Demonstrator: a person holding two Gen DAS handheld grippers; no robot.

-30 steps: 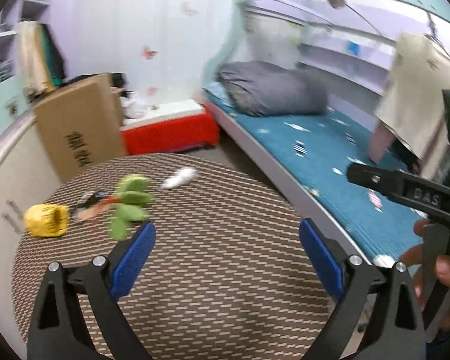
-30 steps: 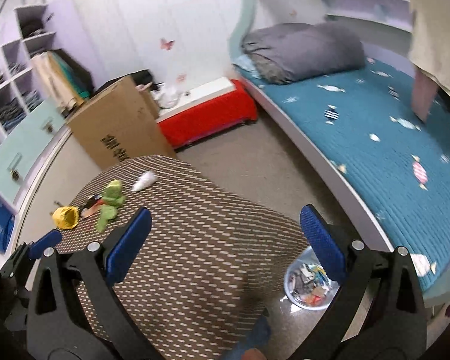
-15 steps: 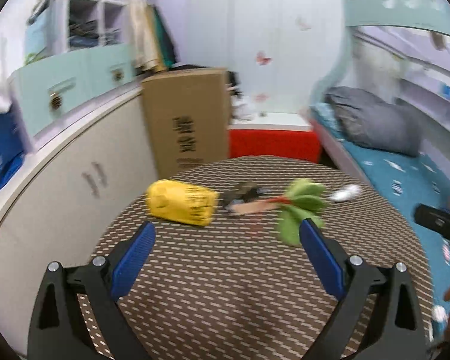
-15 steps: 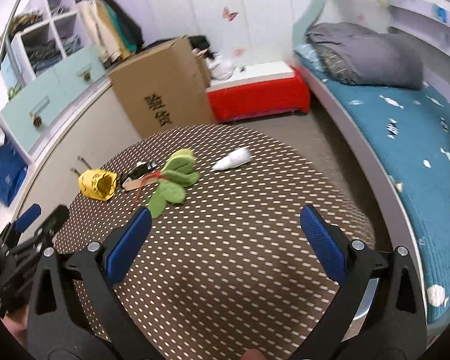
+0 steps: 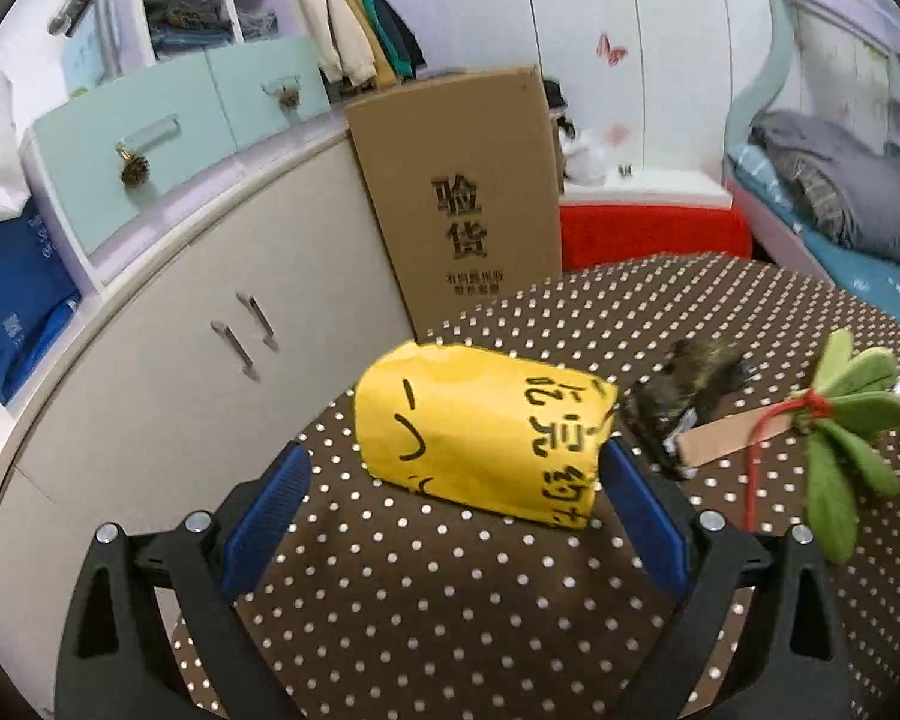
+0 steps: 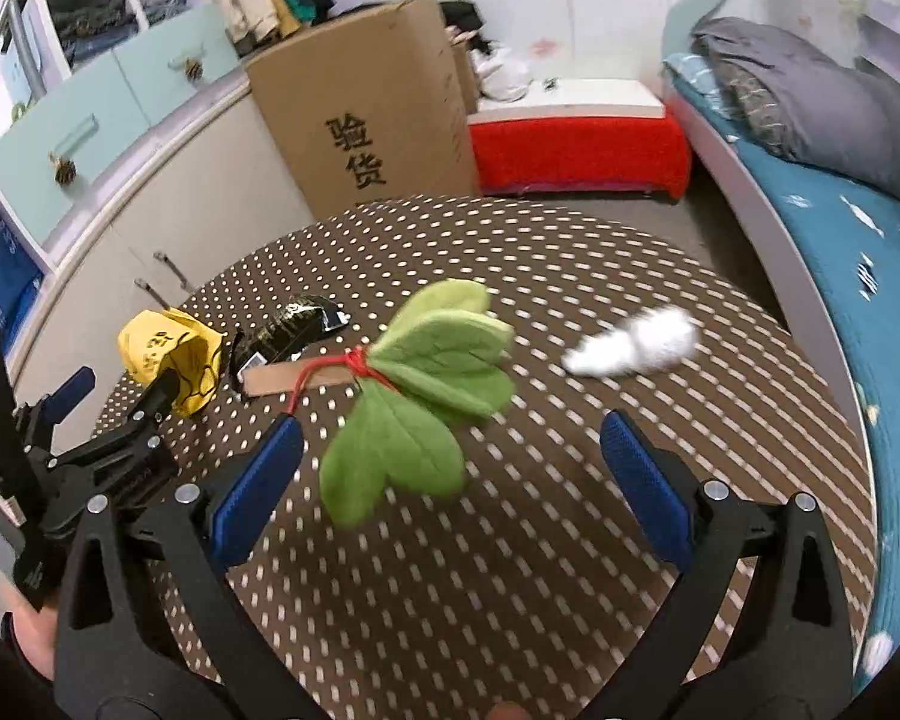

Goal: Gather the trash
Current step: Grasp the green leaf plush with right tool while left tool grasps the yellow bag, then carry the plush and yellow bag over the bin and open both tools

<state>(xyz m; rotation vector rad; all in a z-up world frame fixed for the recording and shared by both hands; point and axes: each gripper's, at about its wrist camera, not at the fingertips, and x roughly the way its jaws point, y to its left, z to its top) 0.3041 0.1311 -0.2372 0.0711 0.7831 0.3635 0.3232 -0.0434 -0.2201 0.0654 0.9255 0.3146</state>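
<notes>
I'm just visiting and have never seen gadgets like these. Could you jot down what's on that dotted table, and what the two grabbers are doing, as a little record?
Surface: round table with brown dotted cloth
Trash near left edge: crumpled yellow paper bag
Beside it: dark wrapper and cardboard strip
Middle: green felt leaves tied with red string
Towards the bed: white wad
Left gripper: open, jaws either side of the yellow bag, not closed on it
Right gripper: open, empty, above the cloth near the leaves
Background: cardboard box, bed
</notes>
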